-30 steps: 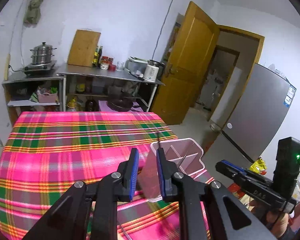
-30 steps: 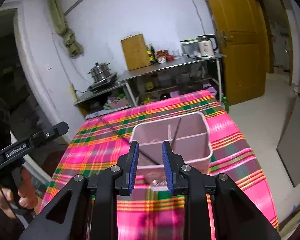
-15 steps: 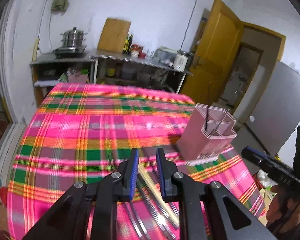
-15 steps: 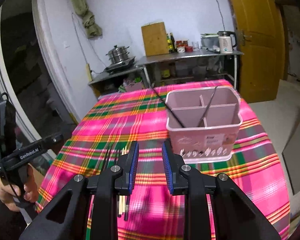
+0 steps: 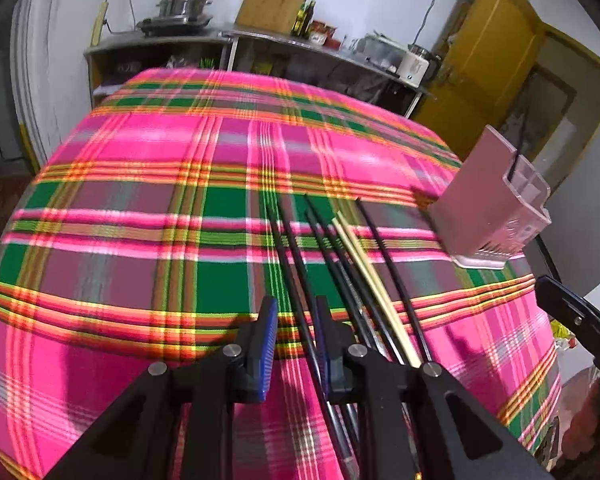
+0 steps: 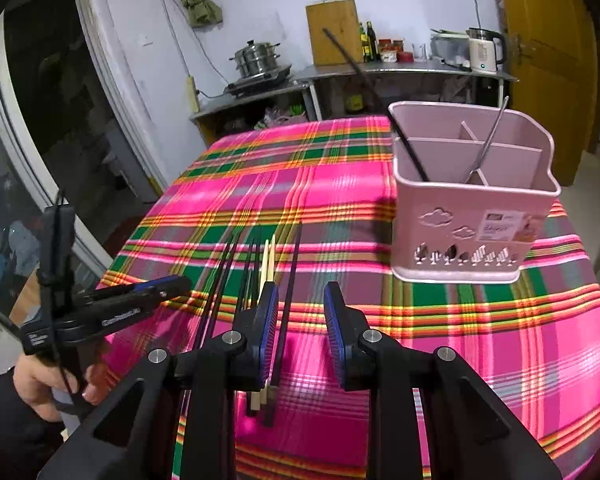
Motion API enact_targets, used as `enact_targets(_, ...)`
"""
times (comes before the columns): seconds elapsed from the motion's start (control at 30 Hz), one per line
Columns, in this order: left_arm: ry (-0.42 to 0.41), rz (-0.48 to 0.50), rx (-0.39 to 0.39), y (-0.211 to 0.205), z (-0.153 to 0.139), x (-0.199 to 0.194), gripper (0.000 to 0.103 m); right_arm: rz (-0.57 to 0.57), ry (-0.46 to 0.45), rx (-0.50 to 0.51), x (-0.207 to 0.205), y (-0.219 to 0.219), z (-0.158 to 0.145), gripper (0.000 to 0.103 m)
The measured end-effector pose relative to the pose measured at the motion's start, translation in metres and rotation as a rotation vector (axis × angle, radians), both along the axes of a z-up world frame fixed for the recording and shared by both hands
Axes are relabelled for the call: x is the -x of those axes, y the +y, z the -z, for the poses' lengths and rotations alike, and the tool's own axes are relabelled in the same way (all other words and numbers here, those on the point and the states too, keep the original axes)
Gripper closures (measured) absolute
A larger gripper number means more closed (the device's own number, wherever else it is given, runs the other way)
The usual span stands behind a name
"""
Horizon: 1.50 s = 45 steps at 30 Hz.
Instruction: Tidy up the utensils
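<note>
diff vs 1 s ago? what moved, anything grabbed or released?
Both grippers pulled back from the pink holder and dropped low over the loose chopsticks on the tablecloth. The left gripper now straddles a black chopstick; the right gripper sits over another. Both stay open; nothing grabbed or released. The holder and the two utensils in it are unchanged.

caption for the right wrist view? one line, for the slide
Open right gripper hovers over loose chopsticks on plaid tablecloth, pink utensil caddy ahead already holding two.
</note>
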<state>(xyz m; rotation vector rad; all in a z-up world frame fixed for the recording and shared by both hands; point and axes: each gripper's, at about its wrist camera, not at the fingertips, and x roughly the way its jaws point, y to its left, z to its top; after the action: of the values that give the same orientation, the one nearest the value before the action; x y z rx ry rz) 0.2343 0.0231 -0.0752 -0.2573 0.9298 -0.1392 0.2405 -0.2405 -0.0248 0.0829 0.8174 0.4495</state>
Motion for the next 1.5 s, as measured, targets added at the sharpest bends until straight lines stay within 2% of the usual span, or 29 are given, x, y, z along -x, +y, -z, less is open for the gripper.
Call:
enact_targets(0.27, 0.045, -0.020, -0.023, -0.007, 0.019, -0.014, 0.085, -0.013, 0.038, 0.019, -0.013, 0.012, 0.019, 0.078)
enact_targets(0.5, 0.021, -0.007, -0.076, -0.013, 0.020, -0.019, 0.085, -0.031, 0.061, 0.043, -0.027, 0.029, 0.035, 0.078)
enact_targets(0.6, 0.028, -0.002, -0.106, -0.015, 0.019, -0.021, 0.092, -0.034, 0.075, 0.050, -0.034, 0.033, 0.042, 0.078)
enact_targets(0.93, 0.043, 0.020, -0.064, 0.013, 0.019, -0.013, 0.093, -0.048, 0.130, 0.074, -0.066, 0.053, 0.067, 0.083)
enact_targets(1.23, 0.071, -0.039, 0.012, 0.028, 0.020, -0.020, 0.093, -0.064, 0.159, 0.107, -0.087, 0.073, 0.083, 0.083)
enact_targets(1.37, 0.077, -0.069, 0.013, 0.027, 0.020, -0.027, 0.093, -0.059, 0.153, 0.127, -0.090, 0.077, 0.086, 0.085)
enact_targets(1.5, 0.077, -0.087, -0.013, 0.023, 0.021, -0.032, 0.093, -0.058, 0.148, 0.158, -0.096, 0.082, 0.087, 0.092)
